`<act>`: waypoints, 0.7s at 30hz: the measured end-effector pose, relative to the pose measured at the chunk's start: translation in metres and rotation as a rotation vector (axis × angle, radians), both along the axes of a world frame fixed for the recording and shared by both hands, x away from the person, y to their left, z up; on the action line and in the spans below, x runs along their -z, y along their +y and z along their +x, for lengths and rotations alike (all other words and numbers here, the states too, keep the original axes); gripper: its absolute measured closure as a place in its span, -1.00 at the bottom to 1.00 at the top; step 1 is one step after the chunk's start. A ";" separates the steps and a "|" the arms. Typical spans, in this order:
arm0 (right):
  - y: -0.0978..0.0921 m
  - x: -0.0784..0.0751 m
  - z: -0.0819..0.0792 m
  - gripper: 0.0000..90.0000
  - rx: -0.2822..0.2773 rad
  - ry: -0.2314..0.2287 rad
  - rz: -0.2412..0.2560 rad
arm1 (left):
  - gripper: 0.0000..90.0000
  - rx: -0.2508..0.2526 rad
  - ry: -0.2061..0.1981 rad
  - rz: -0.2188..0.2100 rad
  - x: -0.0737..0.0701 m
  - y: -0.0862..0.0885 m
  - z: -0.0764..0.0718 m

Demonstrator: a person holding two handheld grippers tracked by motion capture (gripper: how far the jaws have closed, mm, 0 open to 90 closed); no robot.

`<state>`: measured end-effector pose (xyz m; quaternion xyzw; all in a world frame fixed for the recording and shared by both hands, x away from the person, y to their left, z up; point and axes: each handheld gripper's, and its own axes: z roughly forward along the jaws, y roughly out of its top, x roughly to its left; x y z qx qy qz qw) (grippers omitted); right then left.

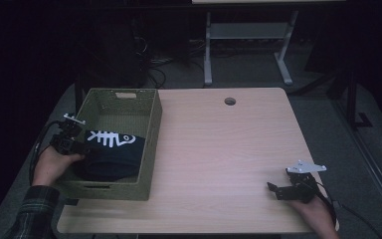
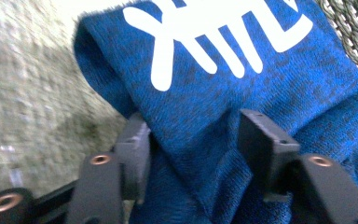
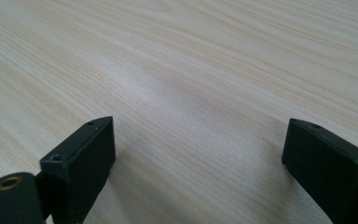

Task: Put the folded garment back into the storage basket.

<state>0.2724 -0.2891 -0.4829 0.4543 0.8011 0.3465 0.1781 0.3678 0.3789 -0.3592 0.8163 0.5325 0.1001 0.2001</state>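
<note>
Folded dark-blue knit cloth with a white fishbone print (image 1: 110, 152) sits inside the olive woven rectangular basket (image 1: 149, 144), in the half nearest me, about 9 o'clock on the light wood-grain table (image 1: 219, 149).

My left gripper (image 2: 193, 140) comes in over the basket's left wall; its jaws are clamped on a fold of the cloth, fabric bunched between them. Can't tell if the cloth rests fully on the basket floor or hangs partly from my grip.

Progress, my read: cloth is in the basket, so the bulk is done. Left to do: let go and pull the left gripper out.

Orientation: the cloth's long axis runs roughly 1 to 7 o'clock, along the basket's length. The fishbone lies crosswise near the far end, head toward 3 o'clock, tail toward 9.

My right gripper (image 1: 284, 190) is parked at 5 o'clock on bare tabletop, jaws spread wide, holding nothing.
</note>
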 end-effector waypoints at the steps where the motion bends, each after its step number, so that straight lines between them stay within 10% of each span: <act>1: 0.000 0.000 0.000 -0.80 0.000 0.000 0.000 | -0.05 -0.002 -0.015 0.003 -0.003 0.001 -0.002; 21: 0.000 0.000 0.000 -0.80 0.000 0.000 0.000 | -0.71 0.021 -0.174 -0.073 -0.024 -0.026 -0.010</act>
